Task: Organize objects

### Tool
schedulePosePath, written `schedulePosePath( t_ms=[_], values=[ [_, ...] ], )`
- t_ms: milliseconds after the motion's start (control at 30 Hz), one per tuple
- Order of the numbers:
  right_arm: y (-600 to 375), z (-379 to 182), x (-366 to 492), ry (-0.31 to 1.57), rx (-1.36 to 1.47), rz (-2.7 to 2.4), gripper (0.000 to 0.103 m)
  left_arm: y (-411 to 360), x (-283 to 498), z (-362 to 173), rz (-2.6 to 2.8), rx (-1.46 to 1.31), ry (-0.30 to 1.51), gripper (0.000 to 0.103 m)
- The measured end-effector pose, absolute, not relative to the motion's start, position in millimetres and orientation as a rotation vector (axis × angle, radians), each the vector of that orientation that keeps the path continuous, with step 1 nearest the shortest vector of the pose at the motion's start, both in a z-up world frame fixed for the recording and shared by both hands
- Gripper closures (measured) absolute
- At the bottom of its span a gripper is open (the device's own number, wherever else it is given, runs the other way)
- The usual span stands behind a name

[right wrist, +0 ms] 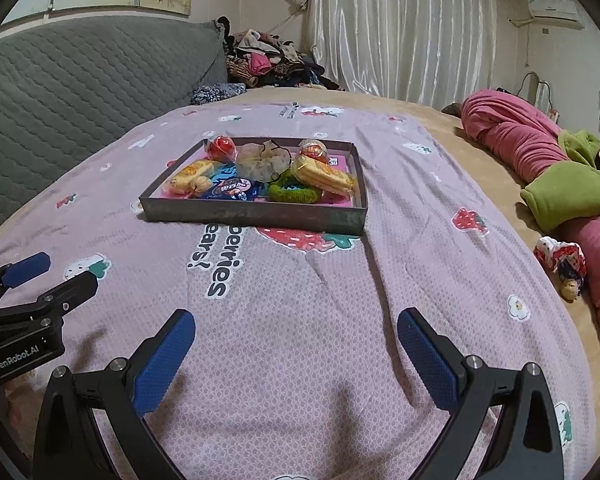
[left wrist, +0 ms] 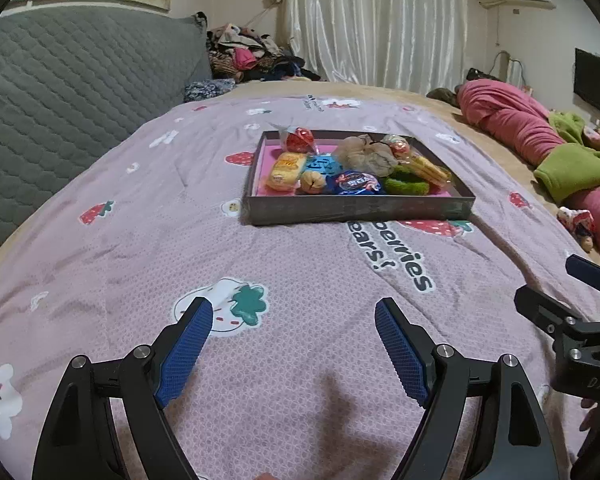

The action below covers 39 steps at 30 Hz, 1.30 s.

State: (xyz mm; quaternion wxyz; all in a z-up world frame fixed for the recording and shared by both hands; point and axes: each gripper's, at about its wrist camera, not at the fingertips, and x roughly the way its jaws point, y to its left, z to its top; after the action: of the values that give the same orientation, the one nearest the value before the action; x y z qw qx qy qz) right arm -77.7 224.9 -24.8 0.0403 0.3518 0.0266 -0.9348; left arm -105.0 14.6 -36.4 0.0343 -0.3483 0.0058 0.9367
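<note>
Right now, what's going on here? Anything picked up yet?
Nothing is held. A person holds two grippers over a pink printed bedspread; the left gripper and right gripper are both open and empty, short of the tray. The tray sits further up the bed, piled with wrapped snacks, a green scrunchie and a beige scrunchie. Sorting hasn't visibly begun.

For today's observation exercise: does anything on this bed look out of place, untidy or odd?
Yes. The tray holds a jumbled heap: snack packets, a green scrunchie and a beige scrunchie lie overlapping, unsorted. A small wrapped item lies alone at the bed's right edge, away from the tray. Both grippers, left and right, are open and empty.
</note>
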Motion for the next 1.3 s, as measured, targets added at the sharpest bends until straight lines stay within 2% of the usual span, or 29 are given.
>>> schedulePosePath(
  t_ms=[767,1300],
  values=[
    [226,-32,-82,0.062,1.096,-2.862,0.001,16,-106,-42,2.89,-1.051,0.049,0.019],
    [224,-37,-85,0.081,1.116,-2.853,0.001,13,-112,-49,2.866,-1.074,-0.003,0.019]
  ],
)
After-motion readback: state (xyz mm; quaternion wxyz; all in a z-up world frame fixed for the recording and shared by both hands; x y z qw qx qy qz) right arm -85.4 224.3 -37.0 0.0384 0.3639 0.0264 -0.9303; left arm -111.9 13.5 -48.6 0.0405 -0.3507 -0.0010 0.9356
